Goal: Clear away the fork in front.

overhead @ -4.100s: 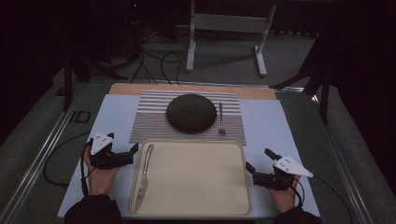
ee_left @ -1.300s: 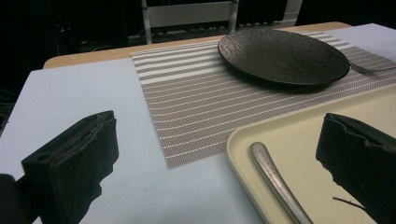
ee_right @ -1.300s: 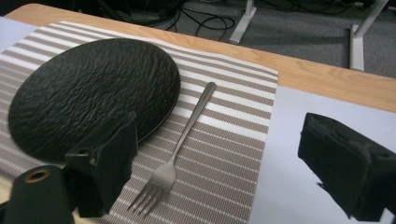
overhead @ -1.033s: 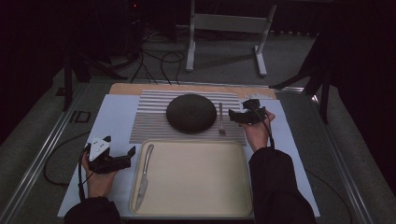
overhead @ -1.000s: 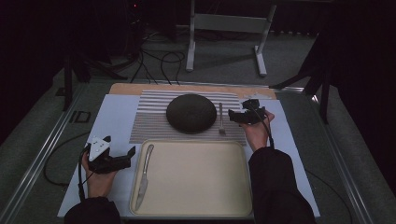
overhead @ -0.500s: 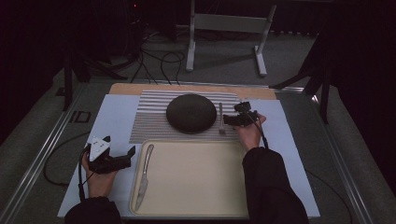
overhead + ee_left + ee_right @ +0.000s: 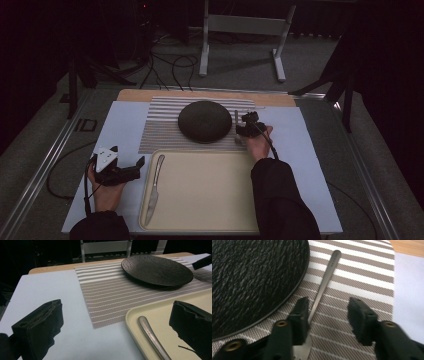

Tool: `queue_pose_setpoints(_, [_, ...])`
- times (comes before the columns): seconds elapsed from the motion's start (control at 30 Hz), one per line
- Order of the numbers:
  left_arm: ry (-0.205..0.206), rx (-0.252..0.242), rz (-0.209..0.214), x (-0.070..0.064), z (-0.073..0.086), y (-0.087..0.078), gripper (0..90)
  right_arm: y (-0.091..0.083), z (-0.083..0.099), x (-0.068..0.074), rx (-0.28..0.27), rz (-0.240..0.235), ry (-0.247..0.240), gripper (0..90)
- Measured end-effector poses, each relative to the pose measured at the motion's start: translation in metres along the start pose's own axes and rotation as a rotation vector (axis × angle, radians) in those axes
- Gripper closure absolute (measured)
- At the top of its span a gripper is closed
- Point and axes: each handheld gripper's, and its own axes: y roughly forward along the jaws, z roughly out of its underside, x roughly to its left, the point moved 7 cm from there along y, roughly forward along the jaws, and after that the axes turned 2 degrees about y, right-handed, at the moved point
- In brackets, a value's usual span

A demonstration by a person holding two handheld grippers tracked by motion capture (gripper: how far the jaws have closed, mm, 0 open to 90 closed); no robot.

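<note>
A slim steel utensil (image 7: 324, 282) lies on the striped placemat (image 7: 362, 277), just right of the black plate (image 7: 249, 277). My right gripper (image 7: 328, 307) hangs open low over the utensil's neck. The handle runs up past the inner edge of the left jaw, and the utensil's head is partly hidden beneath that jaw. From above, the right gripper (image 7: 245, 126) sits at the plate's (image 7: 205, 121) right rim by the utensil (image 7: 236, 117). My left gripper (image 7: 127, 165) rests open and empty on the table left of the cream tray (image 7: 210, 200). A table knife (image 7: 154, 187) lies in the tray.
In the left gripper view the open jaws of my left gripper (image 7: 117, 315) frame the placemat's corner (image 7: 105, 305), the tray's rim (image 7: 132, 315) and the knife handle (image 7: 152, 337). A metal stand (image 7: 240, 25) and cables lie on the floor beyond the table.
The right hand went from the table's front right up beside the plate, then shifted left and lower over the utensil. The left gripper has stayed put.
</note>
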Motion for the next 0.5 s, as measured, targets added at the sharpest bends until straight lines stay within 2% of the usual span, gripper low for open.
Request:
queue_pose_setpoints(0.03, [0.0, 0.0, 0.0, 0.0, 0.0, 0.0, 0.0, 0.0, 0.0, 0.0, 0.0, 0.0, 0.0, 55.9])
queue_pose_setpoints(0.13, [-0.002, 0.001, -0.004, 0.0, 0.0, 0.0, 0.0, 0.006, 0.0, 0.002, 0.002, -0.006, 0.006, 64.0])
queue_pose_setpoints(0.3, [-0.004, 0.001, -0.002, 0.0, 0.0, 0.0, 0.0, 0.013, 0.0, 0.007, -0.003, -0.039, 0.025, 65.2])
queue_pose_setpoints(0.4, [-0.002, 0.004, 0.0, -0.001, 0.001, 0.001, 0.0, 0.017, 0.003, 0.008, 0.019, -0.026, 0.012, 67.6])
queue_pose_setpoints(0.47, [-0.001, 0.005, 0.001, -0.001, 0.001, 0.001, 0.0, 0.017, 0.004, 0.007, 0.017, -0.016, 0.003, 72.7])
queue_pose_setpoints(0.5, [-0.001, 0.007, 0.0, -0.001, 0.001, 0.001, 0.0, 0.017, 0.004, 0.008, 0.022, -0.01, -0.005, 78.3])
